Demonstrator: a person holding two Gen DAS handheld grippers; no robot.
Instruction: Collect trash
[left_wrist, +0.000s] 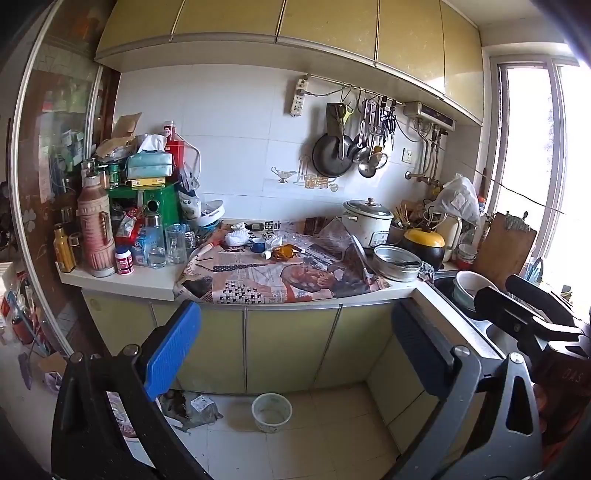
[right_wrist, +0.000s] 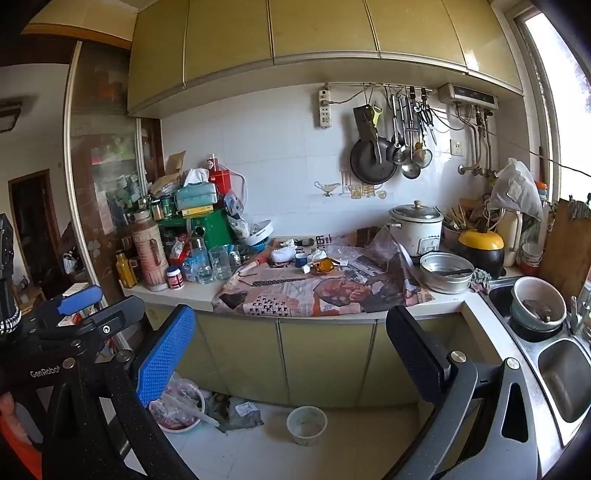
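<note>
two grippers, both spread wide and holding nothing. left wrist view: the left gripper (left_wrist: 295, 350) hangs well short of the counter (left_wrist: 122, 278); crumpled white paper (left_wrist: 271, 243) lies on the newspaper (left_wrist: 280, 280) ahead and above the fingers, a grey wrapper (left_wrist: 199, 408) on the floor just below the blue pad. right wrist view: the right gripper (right_wrist: 291, 354) faces the same paper (right_wrist: 314, 256); best to close in level and pinch only the wad, clear of the blue cup (right_wrist: 300, 259) beside it
</note>
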